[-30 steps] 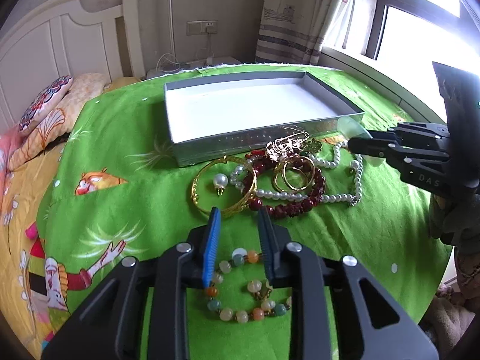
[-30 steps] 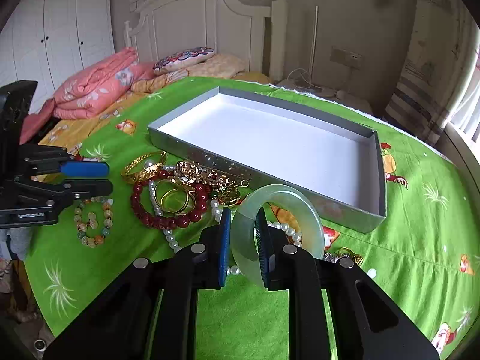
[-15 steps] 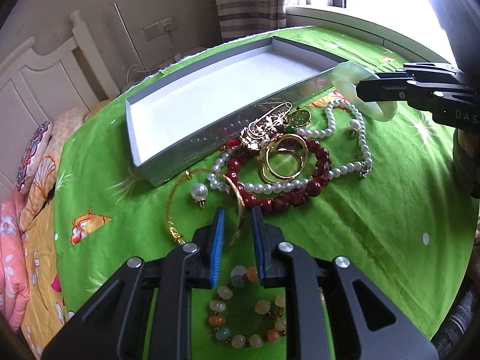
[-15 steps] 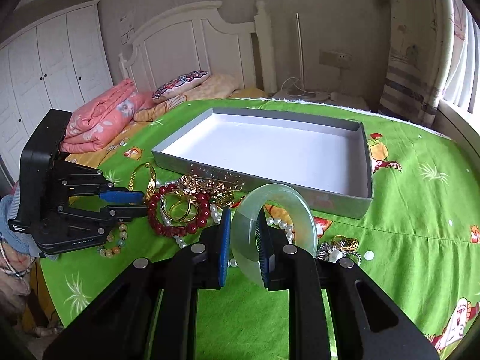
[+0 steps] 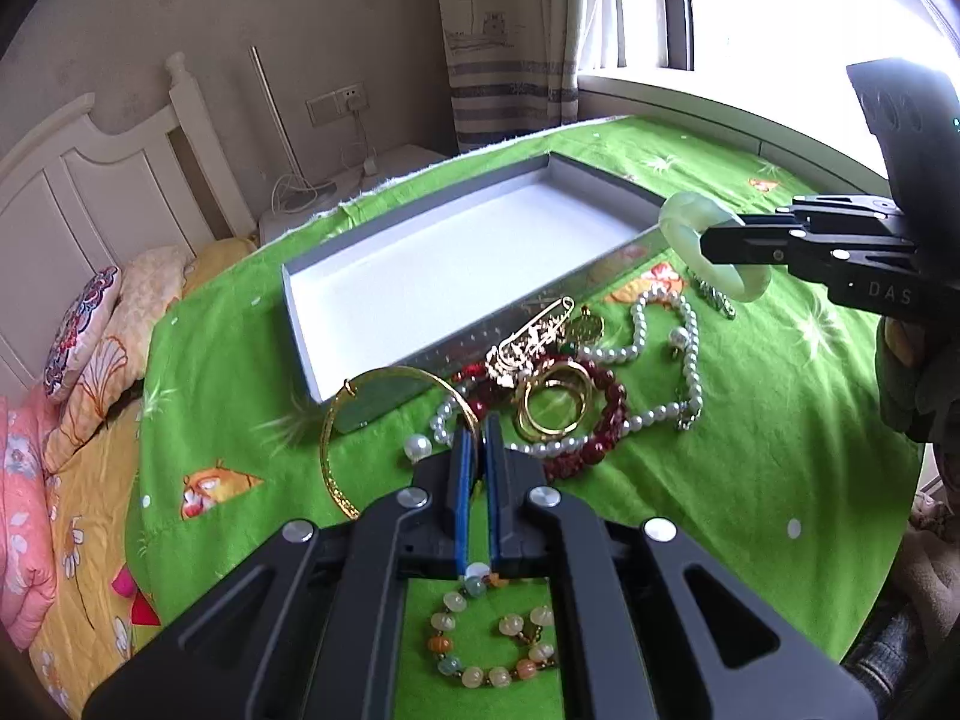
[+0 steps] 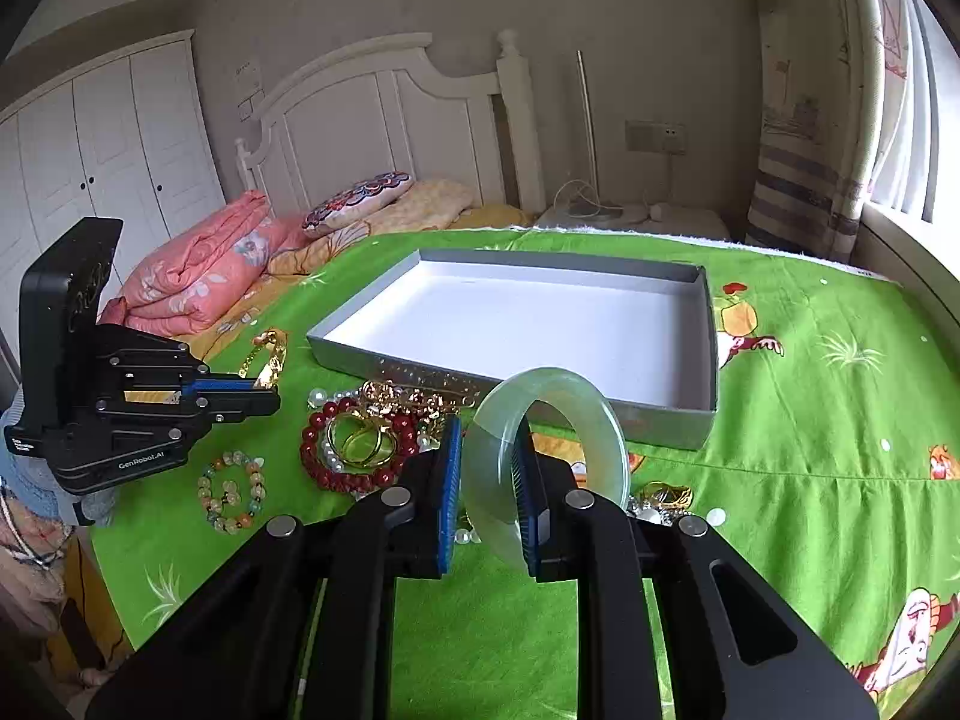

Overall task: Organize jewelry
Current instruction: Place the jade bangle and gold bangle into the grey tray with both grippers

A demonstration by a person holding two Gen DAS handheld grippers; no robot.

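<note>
My left gripper [image 5: 477,438], marked "GenRobot.AI", has just closed tight on the thin gold bangle [image 5: 336,456], near the grey box [image 5: 360,372]. My right gripper [image 6: 489,480], lettered "DAS", clamps the pale jade bangle [image 6: 594,420] upright, held just before the box's near wall.

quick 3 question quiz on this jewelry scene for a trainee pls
1. Multiple choice: what does the right tool grip?
A) the pearl necklace
B) the pale green bangle
C) the red bead bracelet
2. True or false: the grey tray already holds jewelry.
3. Fill in: the left tool is shut on the thin ____ bangle.

Key
1. B
2. False: the tray is empty.
3. Gold: the jaws have just closed on the gold bangle.
</note>
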